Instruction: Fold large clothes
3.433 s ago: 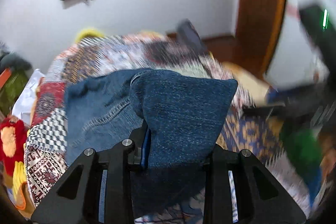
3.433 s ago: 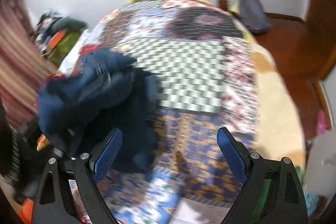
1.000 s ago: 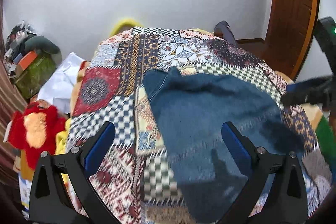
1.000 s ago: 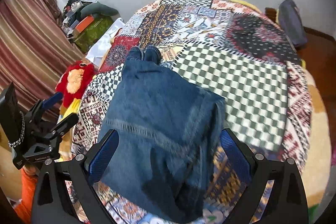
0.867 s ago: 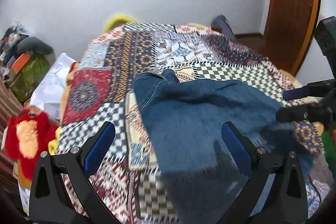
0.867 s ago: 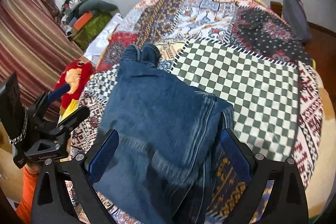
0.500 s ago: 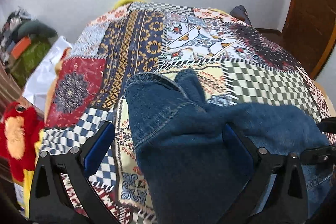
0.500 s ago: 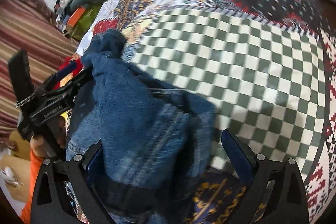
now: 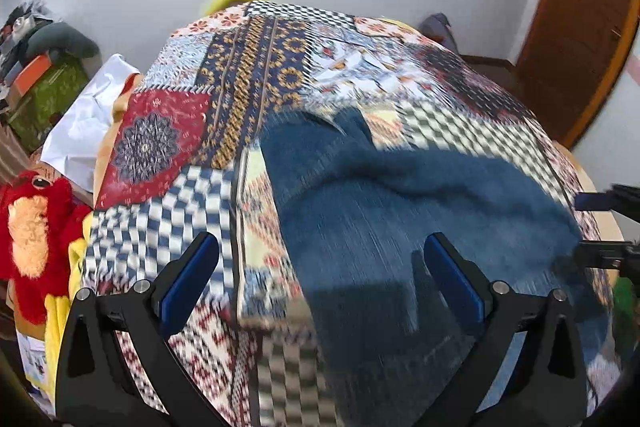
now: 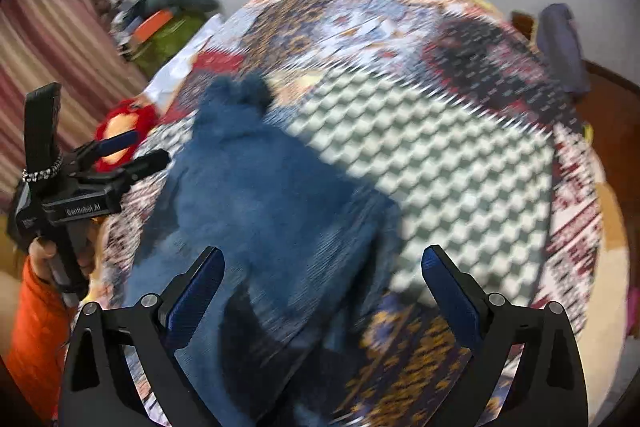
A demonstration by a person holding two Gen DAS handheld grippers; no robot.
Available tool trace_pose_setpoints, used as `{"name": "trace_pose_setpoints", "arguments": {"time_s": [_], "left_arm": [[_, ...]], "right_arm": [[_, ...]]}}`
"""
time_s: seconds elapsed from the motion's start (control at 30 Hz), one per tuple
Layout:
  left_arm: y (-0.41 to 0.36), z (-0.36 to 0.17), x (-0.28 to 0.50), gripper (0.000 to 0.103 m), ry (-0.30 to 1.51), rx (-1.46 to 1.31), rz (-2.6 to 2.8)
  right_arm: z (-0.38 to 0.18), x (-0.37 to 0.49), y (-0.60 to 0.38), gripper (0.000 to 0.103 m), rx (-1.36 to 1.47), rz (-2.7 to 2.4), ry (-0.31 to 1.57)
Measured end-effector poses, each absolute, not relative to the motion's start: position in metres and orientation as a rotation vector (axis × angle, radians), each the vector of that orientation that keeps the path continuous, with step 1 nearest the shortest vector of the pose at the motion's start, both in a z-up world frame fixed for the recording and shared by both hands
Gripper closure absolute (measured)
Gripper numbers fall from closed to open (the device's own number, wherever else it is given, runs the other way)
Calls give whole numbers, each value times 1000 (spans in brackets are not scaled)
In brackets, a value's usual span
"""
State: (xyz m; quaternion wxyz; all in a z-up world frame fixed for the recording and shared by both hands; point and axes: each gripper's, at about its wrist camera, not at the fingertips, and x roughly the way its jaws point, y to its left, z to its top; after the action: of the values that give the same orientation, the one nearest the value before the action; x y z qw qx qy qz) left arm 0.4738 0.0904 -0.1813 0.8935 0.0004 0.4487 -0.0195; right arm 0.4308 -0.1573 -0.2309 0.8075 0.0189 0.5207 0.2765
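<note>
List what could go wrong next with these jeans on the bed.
1. Both tongs, left and right, are open and empty, so a regrasp might pinch the patchwork bedspread along with the denim.
2. The jeans lie bunched near the bed's near edge and may slide off if tugged.

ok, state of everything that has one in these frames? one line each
jeans: folded over, lying on the quilt, not gripped
left gripper: open, holding nothing, above the jeans
right gripper: open, holding nothing, above the jeans
patchwork quilt: spread flat over the bed
red plush toy: beside the bed's left edge
wooden door: cannot tell, partly cut off
</note>
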Motion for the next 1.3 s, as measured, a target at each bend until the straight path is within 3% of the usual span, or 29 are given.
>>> {"name": "trace_pose_setpoints", "arguments": {"time_s": [0.13,0.43,0.63,0.93,1.3], "left_arm": [[88,-182,435,0,918,60,12],[112,-181,382,0,953,-29,-25],[112,-194,389,0,1005,-209,-118],[117,-249,421,0,1130,-546,-238],[105,-279,449,0,1156,-654,-325]], "right_arm": [[-247,411,-154,5,-88,537,1122],[-229,397,-203,5,56,515,1132],[-216,390,-181,5,78,592,1100],[-291,420,-168,5,267,658,1316],[-318,451,-147,0,317,713,1335]]}}
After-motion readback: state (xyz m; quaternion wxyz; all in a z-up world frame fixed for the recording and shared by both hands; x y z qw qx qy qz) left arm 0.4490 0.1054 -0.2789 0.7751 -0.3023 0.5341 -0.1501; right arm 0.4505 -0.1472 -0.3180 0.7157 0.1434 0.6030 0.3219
